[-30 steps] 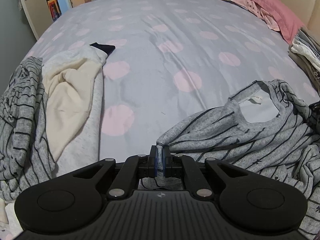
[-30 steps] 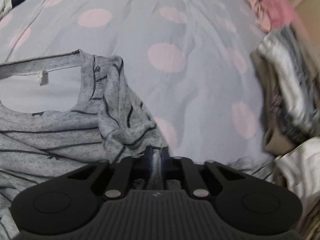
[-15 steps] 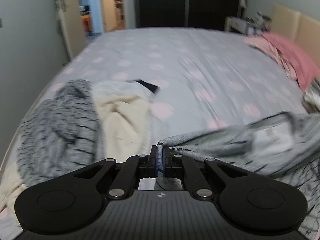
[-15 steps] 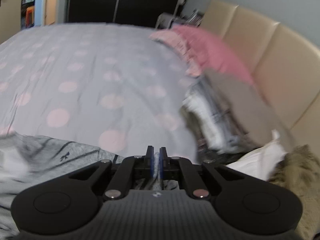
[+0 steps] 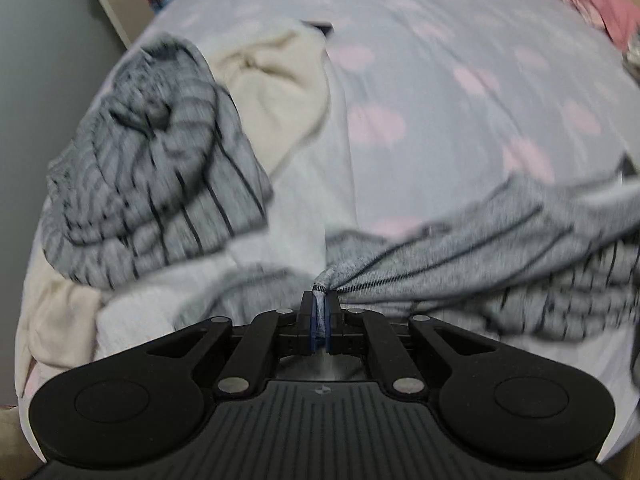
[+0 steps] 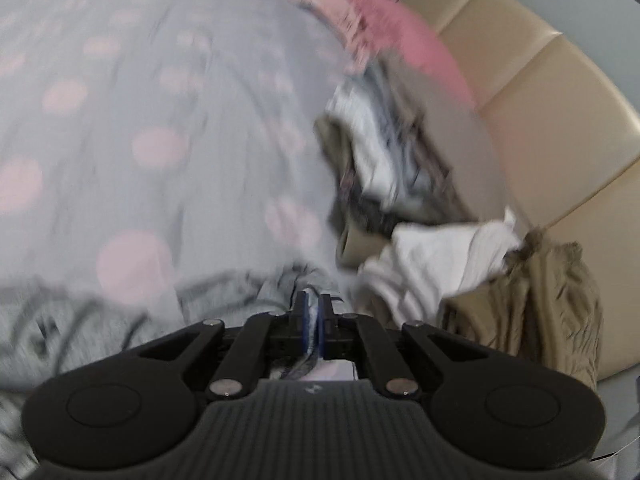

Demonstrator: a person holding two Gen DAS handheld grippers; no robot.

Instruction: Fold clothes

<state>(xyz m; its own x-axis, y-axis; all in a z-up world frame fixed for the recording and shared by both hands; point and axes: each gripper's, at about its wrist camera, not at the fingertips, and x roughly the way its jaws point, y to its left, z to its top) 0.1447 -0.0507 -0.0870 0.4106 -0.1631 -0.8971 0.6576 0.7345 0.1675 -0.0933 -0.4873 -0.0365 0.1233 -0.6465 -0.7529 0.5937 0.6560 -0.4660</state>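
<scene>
The left claw (image 5: 320,310) is pinched tight on a bunched corner of the grey knit top with thin dark stripes (image 5: 480,240), a small tuft of its hem poking out above the blue pads (image 5: 308,316); from there the cloth runs taut to the right and sags in soft folds over the bed. The right claw (image 6: 314,312) is likewise clamped on a twist of the same grey fabric (image 6: 80,320), which spreads away to the near left of that view, so the top hangs stretched between the two claws just above the pale grey bedsheet with pink dots (image 5: 440,80). It looks light, limp and stretchy: it will drape and swing rather than hold a shape, and a thin pinch like these could slip if pulled hard, so the firmest holds are probably the hemmed edges or shoulder seams, kept level and well apart so the body falls flat. To the left, near the bed's edge, lies a crumpled heap with another grey striped garment (image 5: 152,184) on top of a cream fleece piece (image 5: 272,80). On the far right, by the beige padded headboard (image 6: 540,80), sit a pink pillow (image 6: 400,40), a stack of mixed clothes (image 6: 380,152), a white garment (image 6: 432,256) and an olive-brown one (image 6: 540,304).
</scene>
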